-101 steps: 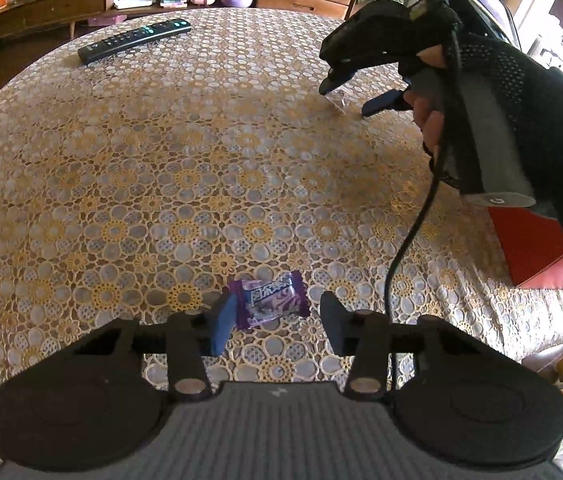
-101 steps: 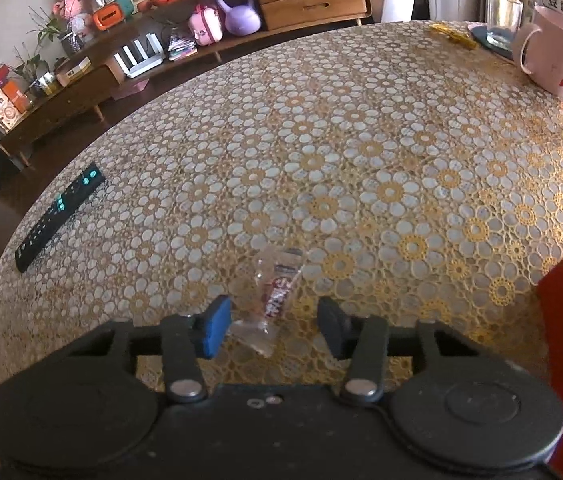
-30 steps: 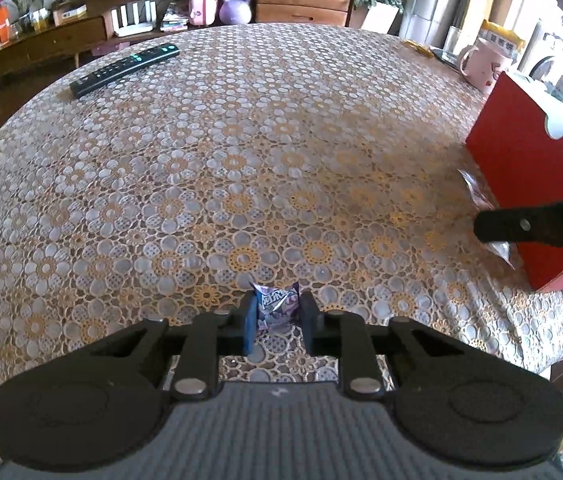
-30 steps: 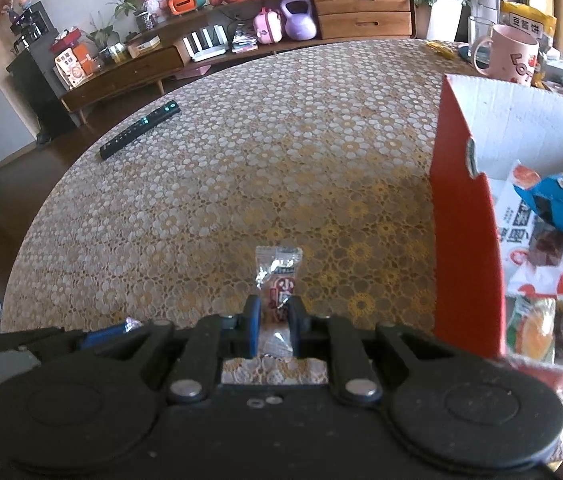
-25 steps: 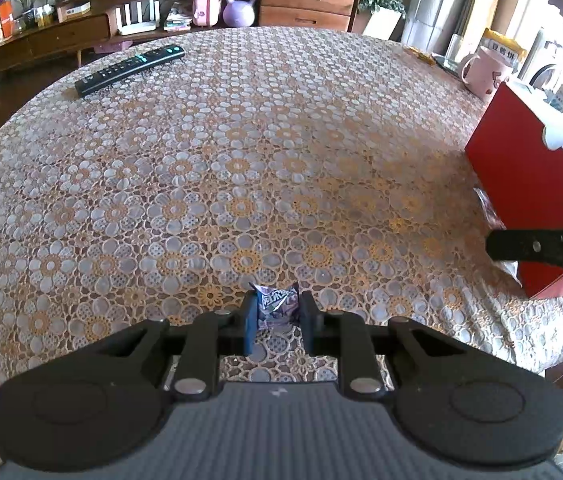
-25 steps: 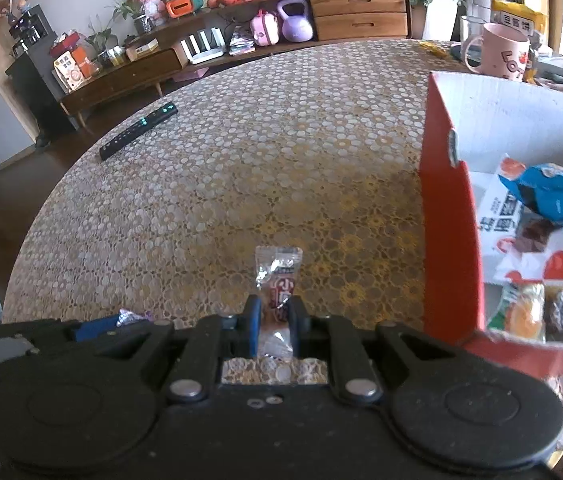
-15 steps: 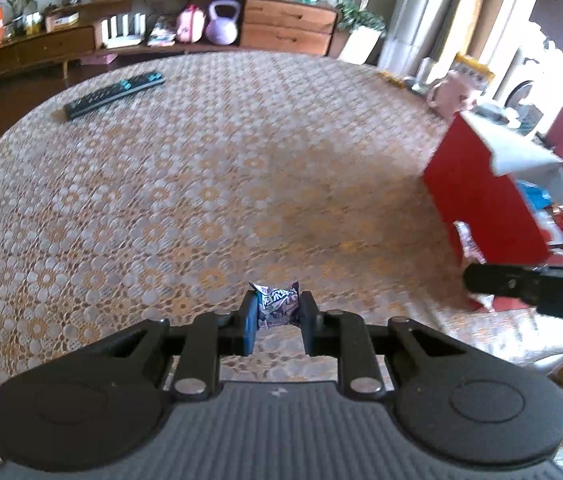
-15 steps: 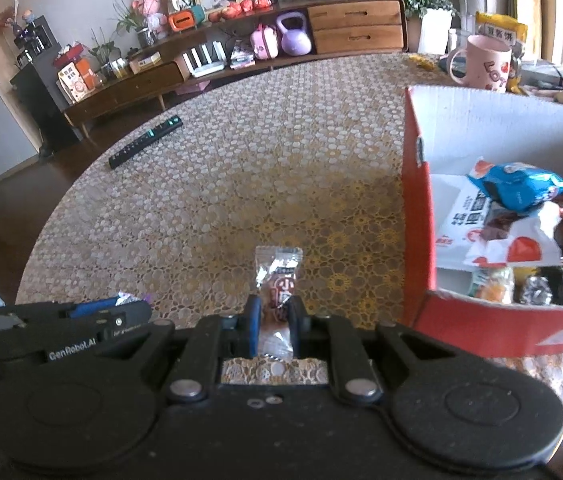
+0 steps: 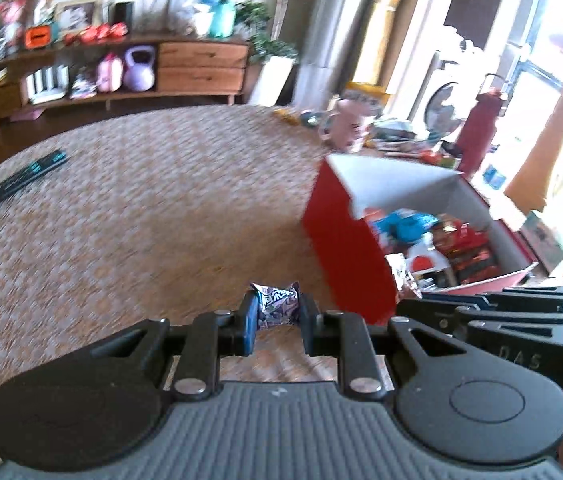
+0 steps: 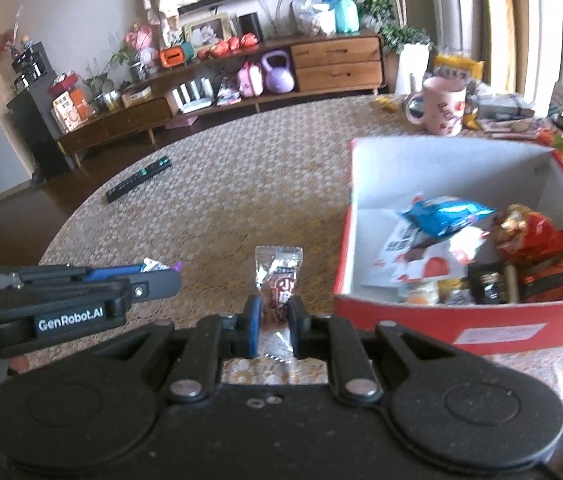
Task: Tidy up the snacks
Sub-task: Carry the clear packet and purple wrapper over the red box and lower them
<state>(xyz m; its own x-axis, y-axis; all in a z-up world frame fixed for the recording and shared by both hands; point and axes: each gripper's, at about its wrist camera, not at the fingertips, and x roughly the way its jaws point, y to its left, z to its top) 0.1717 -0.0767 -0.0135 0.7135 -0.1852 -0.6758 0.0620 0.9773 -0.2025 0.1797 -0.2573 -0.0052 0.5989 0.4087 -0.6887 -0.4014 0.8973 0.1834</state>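
While both grippers hang above the table [image 10: 209, 184], each carries one snack. Item one: left gripper [image 9: 277, 312], jaws closed on a purple candy [image 9: 276, 305] (wrapper crumpled, white lettering, held crosswise between the pads), clear of the cloth. Item two: right gripper [image 10: 272, 312], jaws closed on a clear packet [image 10: 278, 280] with a red-and-brown label, gripped near its lower half so the crimped top stands upright above the fingers. Item three: red box [image 10: 461, 320], open at the top, white inside, standing on the table to the right of both grippers; its near corner lies just beyond the left gripper's candy in the left wrist view. Contents of the box: blue bag [image 10: 445, 212], a white-and-red packet beneath it, red and gold wrappers [image 10: 529, 236] at the right side, and several small dark and orange pieces along the near wall (too blurred to name). Item four: remote [image 10: 139, 178], black with green buttons, lying well apart toward the far left edge of the table. Item five: pink mug [image 10: 441, 106], beyond the box at the far right, among loose clutter. Table covering: gold and white lace, floral pattern. The two grippers sit side by side, the left one showing at the left edge of the right wrist view, a scrap of purple wrapper at its tip. Background: a low wooden sideboard [image 10: 281, 68] with a purple kettlebell [image 10: 277, 70].
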